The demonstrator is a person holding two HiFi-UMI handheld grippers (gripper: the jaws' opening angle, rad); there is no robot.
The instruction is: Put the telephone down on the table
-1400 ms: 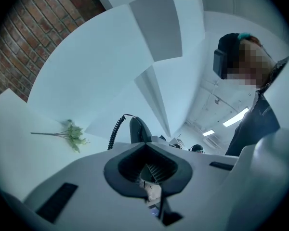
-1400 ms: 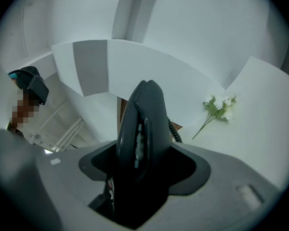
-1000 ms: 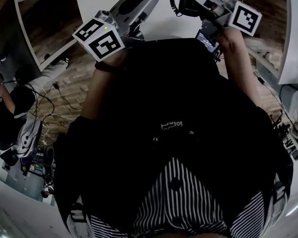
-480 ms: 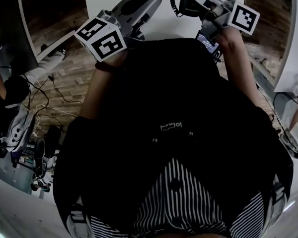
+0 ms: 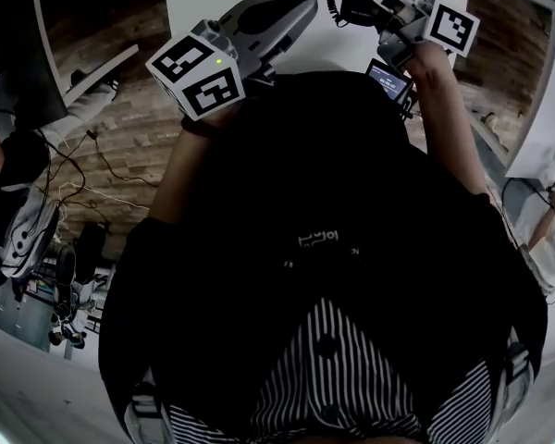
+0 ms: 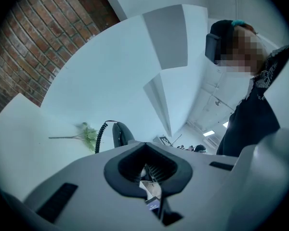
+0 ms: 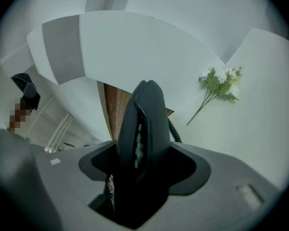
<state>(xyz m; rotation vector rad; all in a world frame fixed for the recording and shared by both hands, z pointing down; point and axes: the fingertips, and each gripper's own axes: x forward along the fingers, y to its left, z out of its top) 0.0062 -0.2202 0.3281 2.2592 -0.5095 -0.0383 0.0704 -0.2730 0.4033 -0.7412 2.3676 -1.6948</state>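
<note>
Black plastic telephone handset (image 7: 142,138), with its dark coiled cord (image 7: 175,131), is carried by the right gripper (image 7: 139,174) over the white table top (image 7: 260,129). It is not yet set down. No view shows its underside, so contact with the surface cannot be confirmed.

Recommended practice for the step in hand:
- Lower the handset until its long side lies flat on bare table, kept away from the green-and-white flower sprig (image 7: 219,83) lying further along.
- Keep slack in the cord, since a taut coil would likely drag or roll the handset once it is released.
- Open the jaws only when the handset is resting on the table, then draw the gripper straight back so that neither pad catches the casing.

Jaw findings:
- Right: the jaws stand wide and are closed on the body of the handset, which rises upright between them and fills the gap (a wide grip, not an empty one).
- Left: the left gripper (image 6: 147,170) has its jaws apart with nothing between them. Only the ribbed inner faces and a small tag show in the gap. It hangs beside the right one over the near edge of the table and touches nothing that can be seen.
</note>
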